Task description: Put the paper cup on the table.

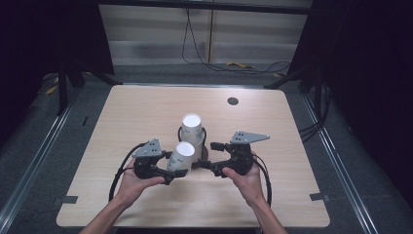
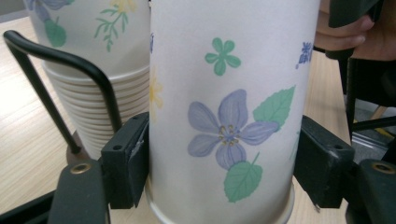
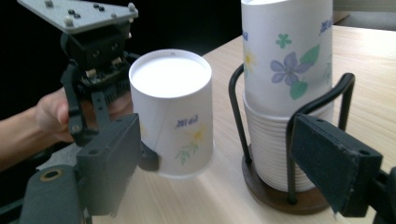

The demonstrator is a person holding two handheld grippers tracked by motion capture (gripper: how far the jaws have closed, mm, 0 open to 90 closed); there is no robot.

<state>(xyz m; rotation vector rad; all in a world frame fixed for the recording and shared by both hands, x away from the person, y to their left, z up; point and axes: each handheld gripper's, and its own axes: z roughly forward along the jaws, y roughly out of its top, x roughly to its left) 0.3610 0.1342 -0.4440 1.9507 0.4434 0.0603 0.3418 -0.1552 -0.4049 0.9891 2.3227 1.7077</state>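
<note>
Here the left gripper (image 1: 171, 171) clamps an upside-down paper cup (image 1: 181, 157) near the table's (image 1: 146, 112) middle, just beside the stack of cups (image 1: 192, 130) in its wire holder (image 3: 289, 186). The right gripper (image 1: 207, 155) stands to the right, jaws spread, holding nothing.

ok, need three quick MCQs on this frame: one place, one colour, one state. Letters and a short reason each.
1. Where is the single paper cup?
A. between the left gripper's jaws
B. on top of the stack
C. at the table's far edge

2. What colour is the big flower on that cup?
A. red
B. purple
C. orange

3. How do the right gripper's jaws stand?
A. clamped on the stack of cups
B. clamped on the wire holder
C. open, pressing on nothing

Answers:
1 A, the left gripper's pads press its sides.
2 B, purple petals, green leaves.
3 C, both jaws stand clear of the stack of cups.
</note>
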